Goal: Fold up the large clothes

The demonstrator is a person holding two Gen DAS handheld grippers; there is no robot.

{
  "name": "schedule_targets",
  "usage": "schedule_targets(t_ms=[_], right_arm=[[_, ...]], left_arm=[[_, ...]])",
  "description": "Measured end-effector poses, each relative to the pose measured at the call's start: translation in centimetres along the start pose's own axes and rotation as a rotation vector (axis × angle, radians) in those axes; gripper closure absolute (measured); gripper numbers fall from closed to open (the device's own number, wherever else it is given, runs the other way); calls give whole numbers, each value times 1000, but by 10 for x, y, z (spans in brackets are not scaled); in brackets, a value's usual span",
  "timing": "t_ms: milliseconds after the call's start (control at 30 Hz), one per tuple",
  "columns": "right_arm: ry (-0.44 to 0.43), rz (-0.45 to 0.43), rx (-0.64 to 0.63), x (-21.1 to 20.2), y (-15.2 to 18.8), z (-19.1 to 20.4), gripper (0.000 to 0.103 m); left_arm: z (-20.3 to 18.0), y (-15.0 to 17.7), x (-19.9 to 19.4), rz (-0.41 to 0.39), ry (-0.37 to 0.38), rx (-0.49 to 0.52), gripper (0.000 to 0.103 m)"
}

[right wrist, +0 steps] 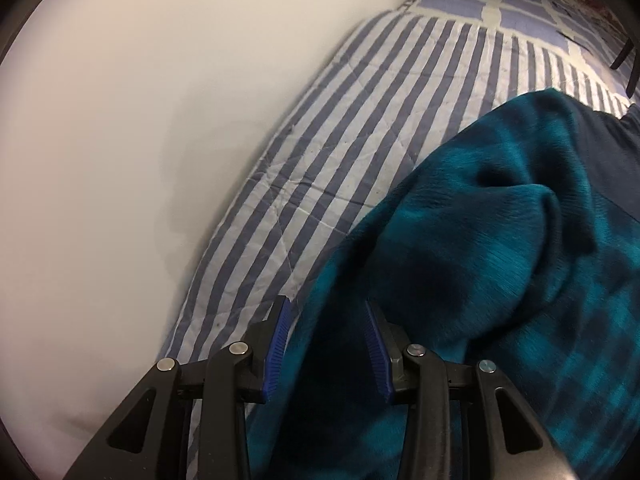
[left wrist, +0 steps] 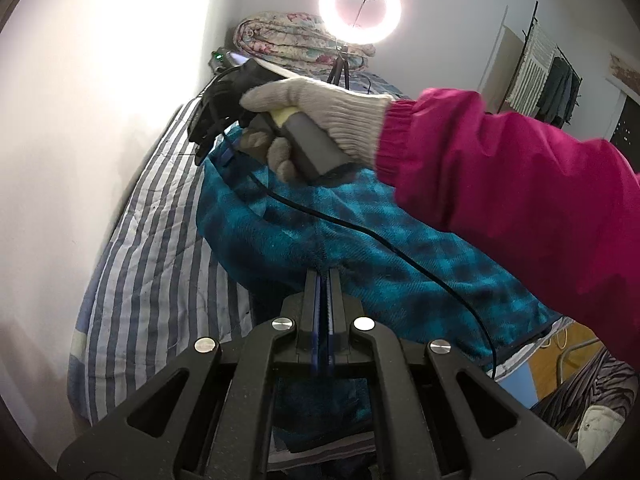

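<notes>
Left gripper (left wrist: 324, 276) pinches teal garment (left wrist: 360, 240); right gripper (right wrist: 326, 312) gapes (low).

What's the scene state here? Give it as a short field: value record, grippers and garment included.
surface: blue and white striped bed quilt, against a white wall
garment: teal and dark plaid fleece garment, bunched on the quilt, not yet folded flat
left gripper: shut, pinching a ridge of the garment
right gripper: open, garment edge lying between its blue-padded fingers
right hand: knit-gloved hand holds the right gripper's handle, magenta sleeve
background: lit ring light, rolled floral quilt
</notes>
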State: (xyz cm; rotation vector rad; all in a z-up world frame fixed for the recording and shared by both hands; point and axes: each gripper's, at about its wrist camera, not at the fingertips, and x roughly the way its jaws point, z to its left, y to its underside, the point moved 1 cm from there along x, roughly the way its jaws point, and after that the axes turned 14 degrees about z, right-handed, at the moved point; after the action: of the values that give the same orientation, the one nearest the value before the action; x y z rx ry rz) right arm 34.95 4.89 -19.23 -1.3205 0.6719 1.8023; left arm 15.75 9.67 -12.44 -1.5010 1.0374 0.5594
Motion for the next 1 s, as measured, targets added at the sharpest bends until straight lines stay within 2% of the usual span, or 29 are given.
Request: schedule_targets(t_ms=[100,133,167,233,267,500,667,733,867,933,1000], right_arm=[[19,13,1,7,-6,5,63],[29,14,-3,10,-8,8,68],[43,12,-5,13,-11,8,83],[98,0,-3,16,-17,10,101],[81,-14,6,13,-18,9,103],[-60,-188,40,-53,-2,-12,103],[-167,-309,103,-105,34,-58,103],[-174,-337,132,-119,54,-83,103],[-217,-350,238,-117,90,-136,103],[-233,-334,288,-102,114,-160,103],[-206,-298,325,-80,127,-175,101]], left_arm=[[-5,-1,-5,-11,-1,16,103],[-6,-1,-7,-17,-7,24,103],[-9,-1,-8,-22,-17,33,103],[-8,0,-8,-22,-27,39,103],[-8,1,-8,-21,-27,39,103],[-29,1,-14,-44,-72,111,103],[-58,4,-12,-35,-82,188,103],[-70,6,-8,-24,-88,225,103],[-91,15,0,6,-93,291,103],[-99,22,7,30,-91,310,103],[-101,29,14,71,-66,319,103]])
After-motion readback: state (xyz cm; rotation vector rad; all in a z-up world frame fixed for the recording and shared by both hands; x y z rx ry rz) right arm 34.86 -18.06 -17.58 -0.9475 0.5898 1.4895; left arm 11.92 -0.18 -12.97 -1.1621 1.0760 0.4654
